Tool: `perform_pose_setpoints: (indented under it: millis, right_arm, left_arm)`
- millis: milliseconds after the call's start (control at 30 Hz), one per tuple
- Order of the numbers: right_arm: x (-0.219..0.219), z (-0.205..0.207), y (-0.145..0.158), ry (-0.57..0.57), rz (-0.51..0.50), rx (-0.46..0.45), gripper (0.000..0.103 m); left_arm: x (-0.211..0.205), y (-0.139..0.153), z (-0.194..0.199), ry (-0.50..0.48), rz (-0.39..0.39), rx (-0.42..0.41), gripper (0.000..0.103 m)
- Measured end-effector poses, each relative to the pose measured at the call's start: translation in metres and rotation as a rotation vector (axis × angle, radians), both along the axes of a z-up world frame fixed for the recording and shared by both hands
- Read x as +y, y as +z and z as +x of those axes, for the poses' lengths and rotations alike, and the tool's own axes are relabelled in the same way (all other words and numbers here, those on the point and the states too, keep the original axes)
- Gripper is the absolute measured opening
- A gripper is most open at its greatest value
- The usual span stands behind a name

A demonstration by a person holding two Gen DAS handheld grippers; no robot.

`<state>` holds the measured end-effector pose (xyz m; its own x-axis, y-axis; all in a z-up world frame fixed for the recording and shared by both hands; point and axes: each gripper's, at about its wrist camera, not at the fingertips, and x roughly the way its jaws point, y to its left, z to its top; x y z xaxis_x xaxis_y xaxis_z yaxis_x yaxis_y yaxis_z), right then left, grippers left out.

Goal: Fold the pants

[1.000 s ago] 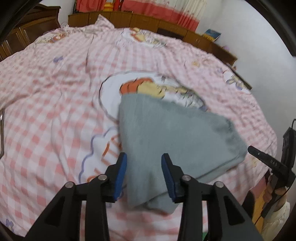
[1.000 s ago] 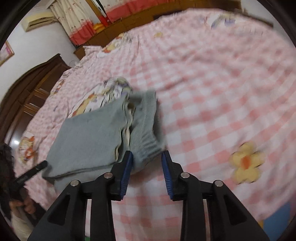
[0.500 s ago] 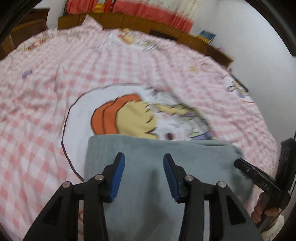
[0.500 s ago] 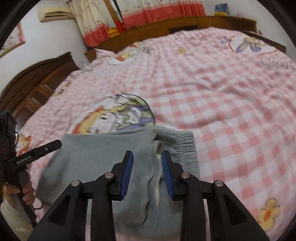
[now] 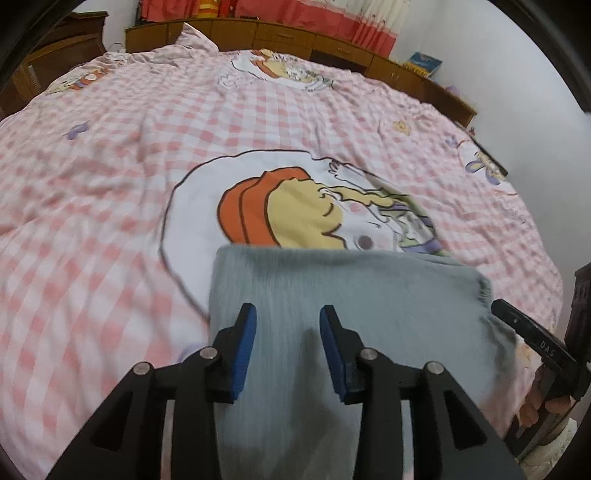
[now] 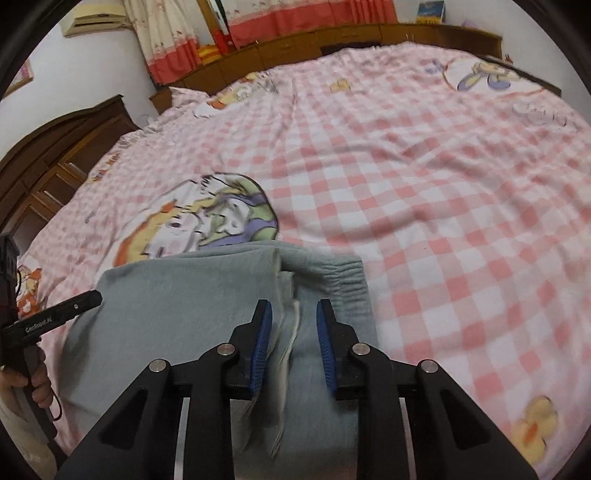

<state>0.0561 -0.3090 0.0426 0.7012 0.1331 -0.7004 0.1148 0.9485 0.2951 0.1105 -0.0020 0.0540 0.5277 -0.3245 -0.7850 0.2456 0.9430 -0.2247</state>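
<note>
Grey pants (image 5: 351, 291) lie folded into a flat rectangle near the front edge of the bed. In the right wrist view the pants (image 6: 184, 291) show an elastic waistband (image 6: 340, 277) at their right end, with layered edges beside it. My left gripper (image 5: 288, 332) is open, its blue pads over the left part of the pants, holding nothing. My right gripper (image 6: 293, 328) is open over the layered edges by the waistband, holding nothing. Each gripper also shows at the edge of the other's view.
The bed carries a pink and white checked cover (image 5: 110, 184) with a cartoon print (image 5: 295, 214) just behind the pants. Wooden furniture (image 6: 55, 155) and red-trimmed curtains (image 6: 295, 18) stand beyond the bed. A white wall is at the right.
Both grippers swung from the pants' outer ends to over the folded pants. The pants now lie squarer across the views. Both grippers stayed open.
</note>
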Motion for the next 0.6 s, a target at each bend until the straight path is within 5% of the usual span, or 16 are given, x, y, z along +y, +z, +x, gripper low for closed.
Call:
perform_pose_setpoints:
  millis: [267, 467, 600]
  right_arm:
    - [0.03, -0.049, 0.013, 0.089, -0.028, -0.023, 0.026]
    - [0.033, -0.048, -0.034, 0.075, -0.009, 0.101, 0.027]
    - [0.025, -0.052, -0.043, 0.052, 0.061, 0.065, 0.027]
  left_arm:
    - [0.02, 0.001, -0.06, 0.031, -0.016, 0.003, 0.041]
    - [0.016, -0.021, -0.082, 0.002, 0.064, 0.0, 0.041]
    - [0.013, -0.026, -0.086, -0.003, 0.089, -0.016, 0.041]
